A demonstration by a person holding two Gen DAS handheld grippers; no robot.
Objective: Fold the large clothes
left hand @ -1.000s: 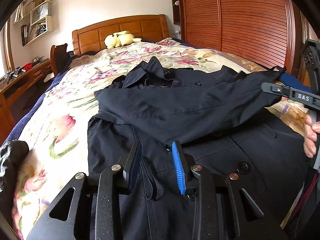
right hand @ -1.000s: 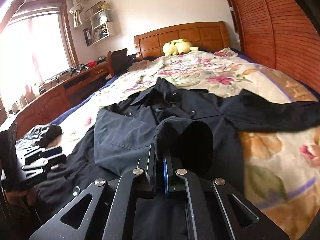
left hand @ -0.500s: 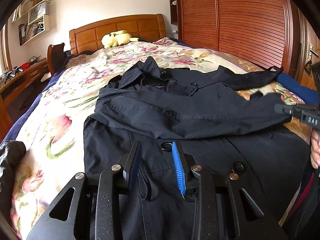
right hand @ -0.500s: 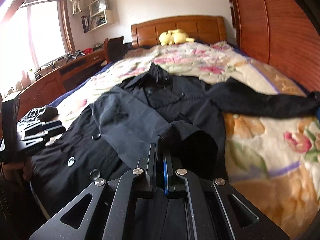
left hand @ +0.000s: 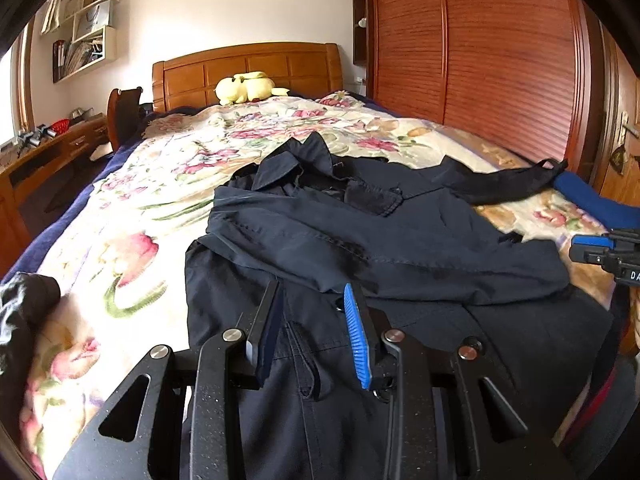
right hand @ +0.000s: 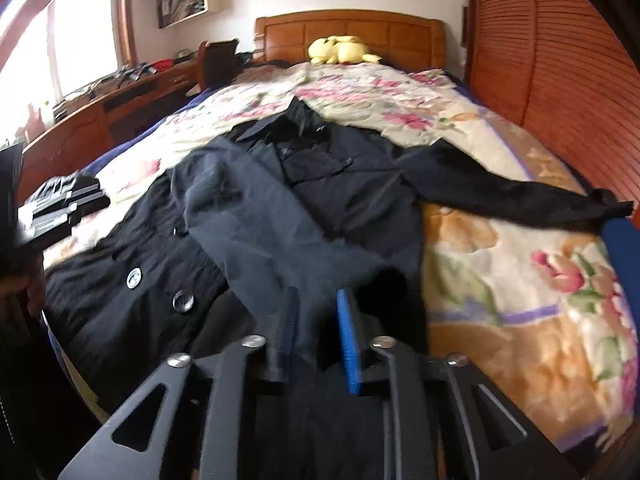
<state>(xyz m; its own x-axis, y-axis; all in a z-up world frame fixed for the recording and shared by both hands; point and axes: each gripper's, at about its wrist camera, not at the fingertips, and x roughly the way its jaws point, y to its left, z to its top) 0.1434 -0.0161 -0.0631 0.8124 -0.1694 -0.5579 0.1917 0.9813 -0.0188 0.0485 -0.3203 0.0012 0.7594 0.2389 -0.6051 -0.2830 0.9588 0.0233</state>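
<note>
A dark navy coat [left hand: 400,248] lies face up on the floral bedspread [left hand: 132,216], collar toward the headboard. One sleeve [right hand: 256,232] is folded across its chest, and the other sleeve [right hand: 520,196] stretches out to the right. My left gripper [left hand: 311,287] hovers open over the coat's lower front with nothing between its pads. My right gripper [right hand: 317,294] sits just behind the folded sleeve's cuff. Its jaws are opening and the pads press on nothing. Each gripper shows at the edge of the other's view: the right gripper [left hand: 600,252] and the left gripper [right hand: 60,208].
A yellow plush toy [left hand: 248,86] rests by the wooden headboard [left hand: 248,64]. A slatted wooden wardrobe [left hand: 500,60] runs along the right of the bed. A desk [right hand: 120,96] and chair stand on the left. A black bundle [left hand: 24,304] and a blue cloth [left hand: 592,200] lie at the bed's edges.
My right gripper, shut on the sleeve cuff before, has opened and drawn back. The sleeve now lies across the coat's chest. The left gripper has hardly moved.
</note>
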